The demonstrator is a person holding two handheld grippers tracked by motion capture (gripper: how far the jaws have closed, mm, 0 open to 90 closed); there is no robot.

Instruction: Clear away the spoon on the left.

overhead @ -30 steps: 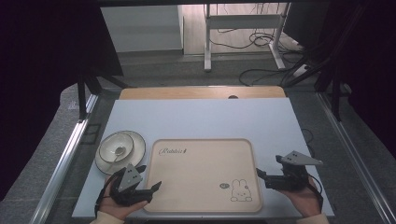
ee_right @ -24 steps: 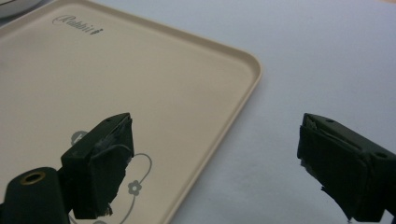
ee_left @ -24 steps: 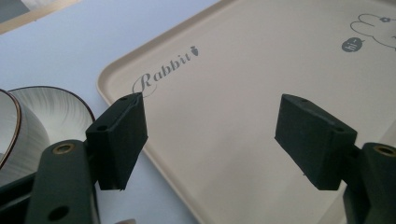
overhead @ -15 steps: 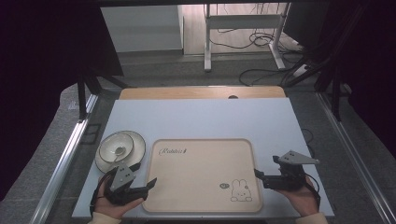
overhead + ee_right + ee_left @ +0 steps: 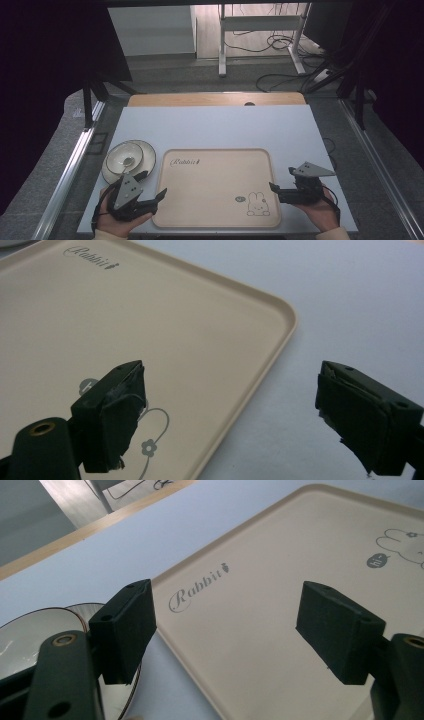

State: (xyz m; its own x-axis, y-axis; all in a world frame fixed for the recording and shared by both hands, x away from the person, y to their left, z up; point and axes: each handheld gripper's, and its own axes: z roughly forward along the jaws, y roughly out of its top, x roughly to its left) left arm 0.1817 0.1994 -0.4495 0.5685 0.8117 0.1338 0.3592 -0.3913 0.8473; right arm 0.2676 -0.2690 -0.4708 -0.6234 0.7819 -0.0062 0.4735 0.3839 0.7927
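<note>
Left tool [image 5: 154, 194] shifted slightly, both tools wide open, empty, flanking tray [image 5: 215, 190], right tool [image 5: 273, 188].

overhead forward-down, gripper views near, sharing tray [image 5: 215, 190]

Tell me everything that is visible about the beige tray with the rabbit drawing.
The beige rectangular tray looks like smooth plastic, with rounded corners and a low raised rim. The word "Rabbit" is printed at one corner and a rabbit drawing at the opposite one. It lies flat and empty on the pale blue table, beside a white bowl on a plate. The open left gripper and right gripper flank it.
</note>
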